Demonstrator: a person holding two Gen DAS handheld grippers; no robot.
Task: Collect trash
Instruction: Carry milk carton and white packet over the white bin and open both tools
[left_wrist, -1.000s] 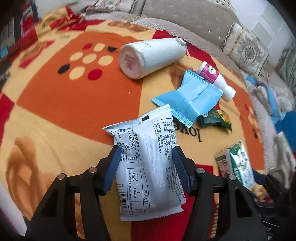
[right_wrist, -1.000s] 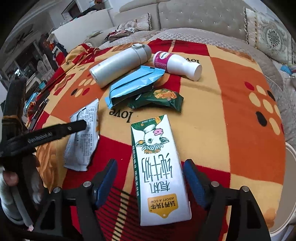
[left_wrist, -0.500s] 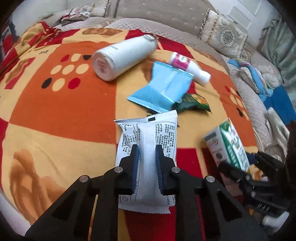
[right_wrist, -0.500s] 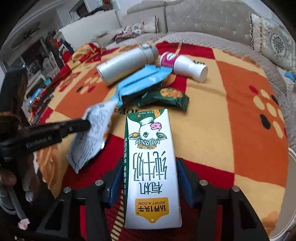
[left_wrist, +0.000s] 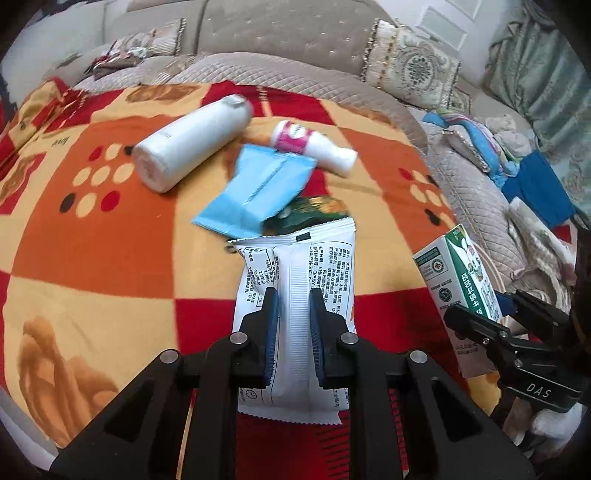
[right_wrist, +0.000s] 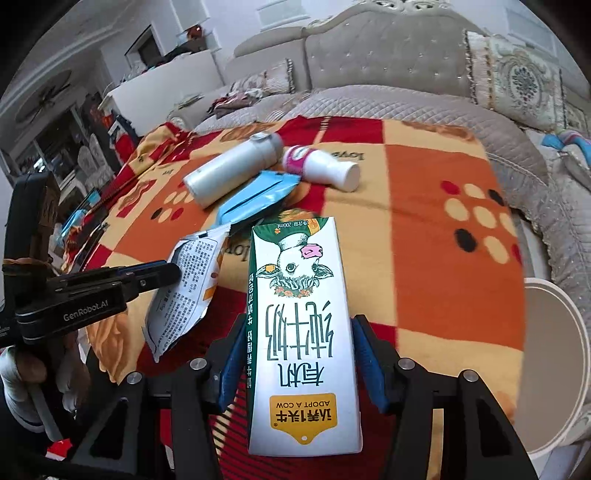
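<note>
My left gripper (left_wrist: 293, 295) is shut on a white snack packet (left_wrist: 295, 266) with black print and holds it lifted above the blanket; both also show in the right wrist view, the gripper (right_wrist: 166, 273) at the left and the packet (right_wrist: 188, 280) hanging from it. My right gripper (right_wrist: 299, 325) is shut on a green and white milk carton (right_wrist: 299, 314) and holds it off the blanket; the carton also shows at the right of the left wrist view (left_wrist: 458, 273). On the blanket lie a white bottle (left_wrist: 192, 144), a pink-labelled small bottle (left_wrist: 314, 146), a blue wrapper (left_wrist: 258, 188) and a green wrapper (left_wrist: 314, 210).
An orange, red and yellow blanket (left_wrist: 92, 240) covers a quilted grey sofa seat (right_wrist: 406, 103). Patterned cushions (left_wrist: 410, 70) line the back. Clothes and a blue cloth (left_wrist: 532, 184) lie at the right. A white round rim (right_wrist: 561, 332) stands at the right edge of the right wrist view.
Both grippers closed, the left on the white packet and the right on the milk carton. Both then lifted their items off the blanket.
</note>
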